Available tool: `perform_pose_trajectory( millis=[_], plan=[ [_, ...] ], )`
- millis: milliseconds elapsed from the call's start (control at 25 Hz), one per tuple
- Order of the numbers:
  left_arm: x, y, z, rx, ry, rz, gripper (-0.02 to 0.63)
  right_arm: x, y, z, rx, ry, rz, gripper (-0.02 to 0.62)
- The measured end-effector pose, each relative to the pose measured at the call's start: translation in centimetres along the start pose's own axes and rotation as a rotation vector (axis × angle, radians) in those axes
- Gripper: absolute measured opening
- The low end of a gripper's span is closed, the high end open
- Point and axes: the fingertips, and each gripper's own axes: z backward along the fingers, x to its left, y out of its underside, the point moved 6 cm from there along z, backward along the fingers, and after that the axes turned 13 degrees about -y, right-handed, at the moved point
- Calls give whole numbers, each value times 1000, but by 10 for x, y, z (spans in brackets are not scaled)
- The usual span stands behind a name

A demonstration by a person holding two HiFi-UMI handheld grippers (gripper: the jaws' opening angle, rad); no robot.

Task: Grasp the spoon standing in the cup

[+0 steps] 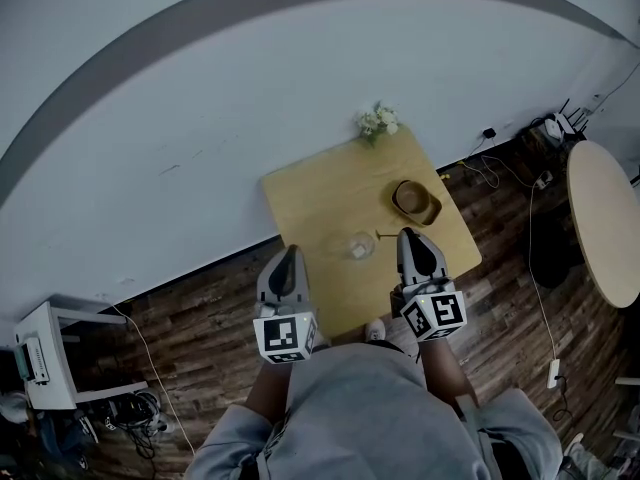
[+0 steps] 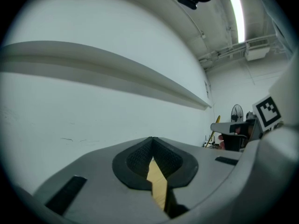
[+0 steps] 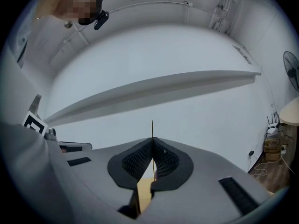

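A clear glass cup (image 1: pixel 360 246) stands on the small wooden table (image 1: pixel 310 193), near its front edge. My right gripper (image 1: pixel 408 233) hovers just right of the cup, shut on a thin golden spoon handle (image 1: pixel 386 235) that sticks out from its tips towards the cup. In the right gripper view the handle (image 3: pixel 152 129) rises as a fine stick from the closed pads of the right gripper (image 3: pixel 152 140). The spoon's bowl is hidden. My left gripper (image 1: pixel 291 252) hangs left of the cup, and in its own view the left gripper (image 2: pixel 152 140) is shut with nothing held.
A brown wooden mug (image 1: pixel 416 200) sits behind the right gripper. A small bunch of white flowers (image 1: pixel 378 120) stands at the table's far edge against the white wall. A round table (image 1: pixel 600 218), cables (image 1: pixel 500 173) and a white shelf (image 1: pixel 45 358) are on the wooden floor.
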Motion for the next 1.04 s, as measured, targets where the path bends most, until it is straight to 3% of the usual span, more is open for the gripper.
perform_pose_trajectory(
  millis=[480, 1040],
  plan=[
    [-11, 0, 0, 6, 32, 2, 2, 4, -4, -1, -5, -16, 15, 0],
    [-5, 6, 1, 17, -1, 28, 2, 7, 1, -11, 8, -31, 17, 0]
  ],
)
